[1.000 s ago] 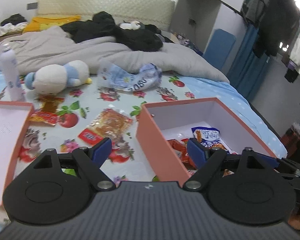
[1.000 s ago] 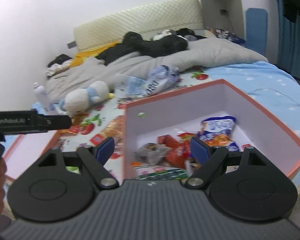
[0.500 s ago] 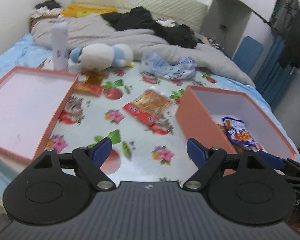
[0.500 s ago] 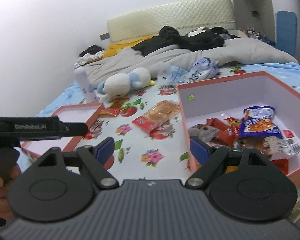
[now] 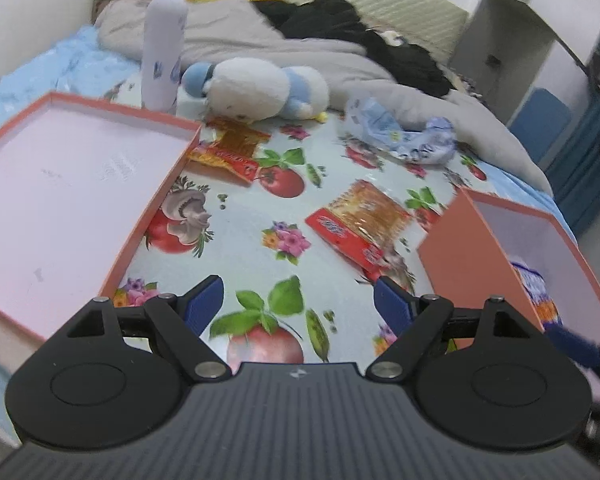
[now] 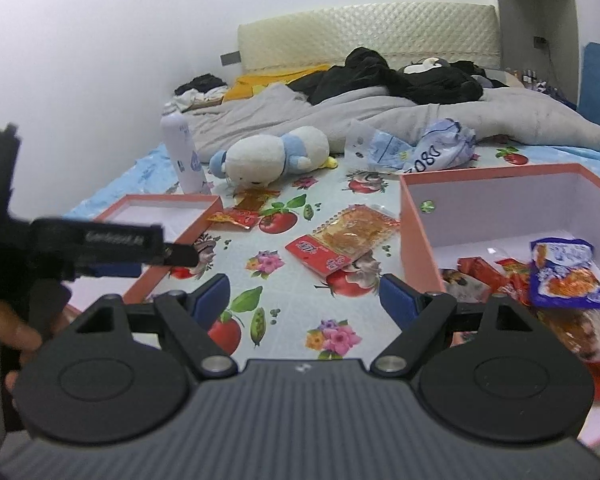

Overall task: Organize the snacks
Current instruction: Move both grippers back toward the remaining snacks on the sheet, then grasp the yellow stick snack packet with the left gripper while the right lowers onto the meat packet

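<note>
The bed's fruit-printed cloth (image 5: 256, 204) carries everything. The deep orange box (image 6: 500, 208) sits at the right with several snack packets already inside; its shallow lid (image 5: 60, 184) lies at the left. Between them, flat on the cloth and just beside the box's wall, rests the red-and-orange snack packet (image 5: 360, 220); a second, smaller packet (image 5: 230, 150) lies near the lid's far corner. Both the left gripper (image 5: 298, 300) and the right gripper (image 6: 304, 300) are spread wide and carry nothing. The nearer packet looks the likely next pick: a low approach, pinching one free edge, should lift it cleanly. The plush toy (image 5: 260, 90), spray bottle (image 5: 162, 52) and crumpled blue wrapper (image 5: 404, 138) sit farther back, clear of that path; the box wall crowds the packet's right side.
</note>
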